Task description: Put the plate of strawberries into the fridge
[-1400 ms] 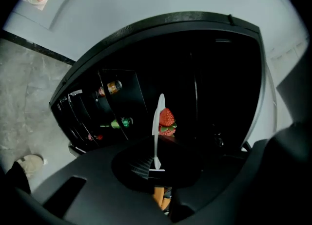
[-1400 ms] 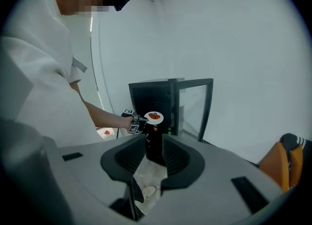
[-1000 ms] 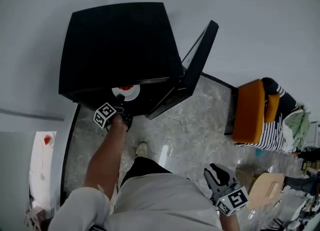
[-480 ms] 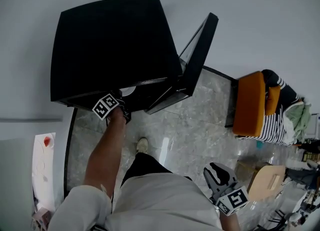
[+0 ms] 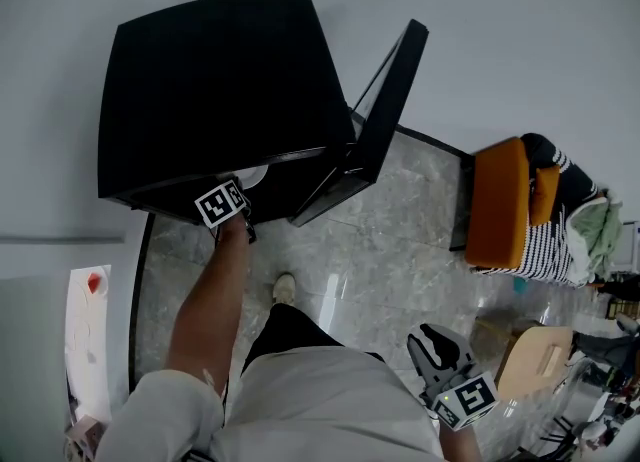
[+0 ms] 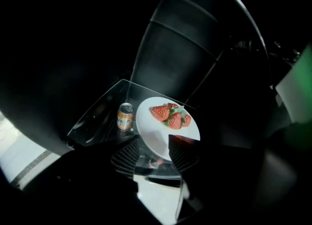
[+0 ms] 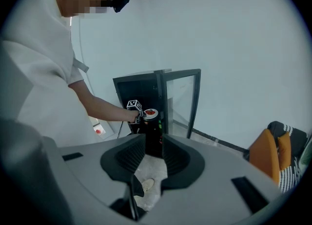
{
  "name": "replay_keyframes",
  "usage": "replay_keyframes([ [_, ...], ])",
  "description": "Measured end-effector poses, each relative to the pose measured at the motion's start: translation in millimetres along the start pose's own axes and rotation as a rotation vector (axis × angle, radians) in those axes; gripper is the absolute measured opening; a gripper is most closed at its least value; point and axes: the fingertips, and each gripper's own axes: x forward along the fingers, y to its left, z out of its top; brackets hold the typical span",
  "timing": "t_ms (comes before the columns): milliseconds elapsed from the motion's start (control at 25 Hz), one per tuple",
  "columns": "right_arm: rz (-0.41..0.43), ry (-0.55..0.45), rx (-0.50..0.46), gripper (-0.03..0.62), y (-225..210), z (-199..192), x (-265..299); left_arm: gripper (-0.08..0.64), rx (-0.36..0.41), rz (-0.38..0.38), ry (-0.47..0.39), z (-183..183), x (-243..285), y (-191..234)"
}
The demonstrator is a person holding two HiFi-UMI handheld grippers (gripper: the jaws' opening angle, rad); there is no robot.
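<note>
Black mini fridge (image 5: 215, 90) stands on a grey marble-look tile floor (image 5: 400, 240) against a plain white wall (image 5: 500, 30); its glass door (image 5: 385, 100) is swung wide open. Plate (image 6: 156, 126) with strawberries (image 6: 170, 116) sits inside on the glass shelf (image 6: 102, 117), a drink can (image 6: 125, 117) upright just beside it. Left gripper (image 6: 154, 143) reaches into the fridge, jaws opening, spread either side of the plate's near rim, pads not clamping it. Right gripper (image 7: 153, 143) hangs low at the person's side over the floor; jaws apart, nothing between them. Room: orange chair (image 5: 497, 215) with a striped cloth (image 5: 555, 240) draped on it to the right of the fridge; pale wooden seat (image 5: 530, 370) nearer the person; white tabletop (image 5: 85, 340) at far left with a small red item (image 5: 95, 283), can't tell what.
</note>
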Motion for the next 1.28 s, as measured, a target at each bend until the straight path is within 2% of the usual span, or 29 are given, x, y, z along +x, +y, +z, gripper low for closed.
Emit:
replay_keyframes([
  [160, 0.016, -0.012, -0.003, 0.115, 2.4, -3.9, -6.3, 0.178, 0.018, -0.003, -0.013, -3.3, -14.6, -1.4],
  [360, 0.049, -0.037, -0.024, 0.115, 6.3, -13.3, -15.4, 0.178, 0.048, -0.057, -0.042, -8.7, -47.0, -14.5],
  [760, 0.141, -0.13, -0.06, 0.114, 18.7, -39.7, -55.7, 0.175, 0.104, -0.241, -0.09, -49.7, -160.1, -59.7],
  [960, 0.192, -0.178, -0.082, 0.099, 26.4, -60.1, -78.3, 0.158, 0.142, -0.373, -0.106, -95.3, -229.8, -85.1],
  [1280, 0.273, -0.208, -0.105, 0.042, 44.5, -111.5, -129.4, 0.022, 0.209, -0.55, -0.113, -181.4, -367.8, -124.4],
])
